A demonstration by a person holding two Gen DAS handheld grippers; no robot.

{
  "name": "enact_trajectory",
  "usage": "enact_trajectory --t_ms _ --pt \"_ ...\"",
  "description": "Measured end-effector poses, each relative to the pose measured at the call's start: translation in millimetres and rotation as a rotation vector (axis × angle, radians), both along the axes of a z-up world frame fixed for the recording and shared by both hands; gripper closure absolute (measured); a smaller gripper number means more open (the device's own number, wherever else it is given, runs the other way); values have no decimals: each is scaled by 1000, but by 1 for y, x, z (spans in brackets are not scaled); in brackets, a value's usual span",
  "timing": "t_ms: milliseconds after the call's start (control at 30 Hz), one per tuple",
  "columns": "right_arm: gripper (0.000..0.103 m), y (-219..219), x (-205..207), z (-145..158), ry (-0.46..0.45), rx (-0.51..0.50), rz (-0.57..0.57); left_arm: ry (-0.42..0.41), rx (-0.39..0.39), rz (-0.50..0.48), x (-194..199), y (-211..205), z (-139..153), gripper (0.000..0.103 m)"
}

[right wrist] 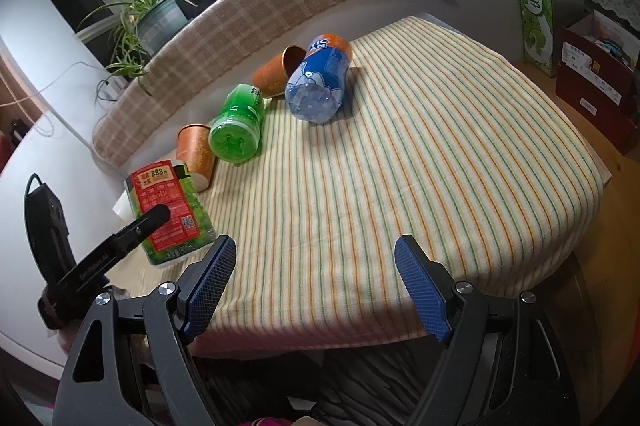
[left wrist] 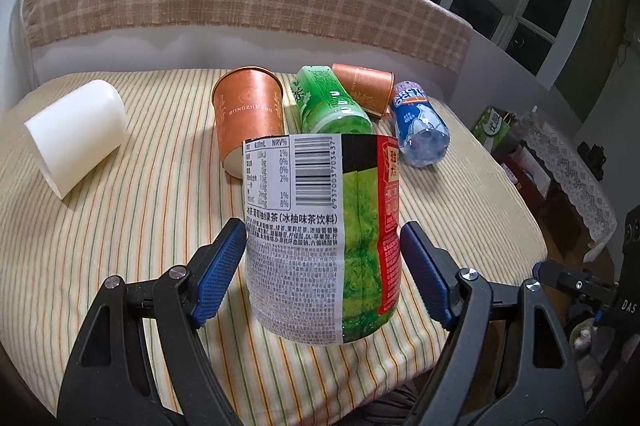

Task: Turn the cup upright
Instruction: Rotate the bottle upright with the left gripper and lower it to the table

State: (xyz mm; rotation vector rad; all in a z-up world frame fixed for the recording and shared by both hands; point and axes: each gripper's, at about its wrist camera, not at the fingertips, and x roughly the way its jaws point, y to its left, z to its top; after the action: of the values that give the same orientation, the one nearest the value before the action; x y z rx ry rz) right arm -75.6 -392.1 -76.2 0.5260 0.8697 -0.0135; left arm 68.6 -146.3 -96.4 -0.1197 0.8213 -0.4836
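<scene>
A cut bottle cup with a green and red label [left wrist: 320, 238] [right wrist: 168, 210] stands mouth up on the striped tablecloth [right wrist: 440, 146], near its front left corner. My left gripper [left wrist: 323, 226] is shut on it, blue pads [left wrist: 224, 266] pressed to both sides; one black finger [right wrist: 152, 218] crosses the label. My right gripper [right wrist: 316, 242] hangs open over the table's front edge, nothing between its fingers. Behind the labelled cup is an orange paper cup [left wrist: 248, 114] [right wrist: 196, 150].
Lying on their sides on the cloth are a white cup [left wrist: 80, 130], a green bottle cup [left wrist: 332, 106] [right wrist: 236, 130], a second orange cup [left wrist: 366, 86] [right wrist: 276, 70] and a blue bottle cup [left wrist: 420, 122] [right wrist: 320, 78]. A plaid-covered backrest [left wrist: 240, 6] runs behind. Boxes [right wrist: 592, 66] stand to the right.
</scene>
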Motion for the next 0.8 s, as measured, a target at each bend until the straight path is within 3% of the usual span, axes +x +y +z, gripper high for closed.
enact_trajectory --t_ms 800 --pt "21 30 4 4 -32 -33 91 69 9 -90 -31 0 -16 14"
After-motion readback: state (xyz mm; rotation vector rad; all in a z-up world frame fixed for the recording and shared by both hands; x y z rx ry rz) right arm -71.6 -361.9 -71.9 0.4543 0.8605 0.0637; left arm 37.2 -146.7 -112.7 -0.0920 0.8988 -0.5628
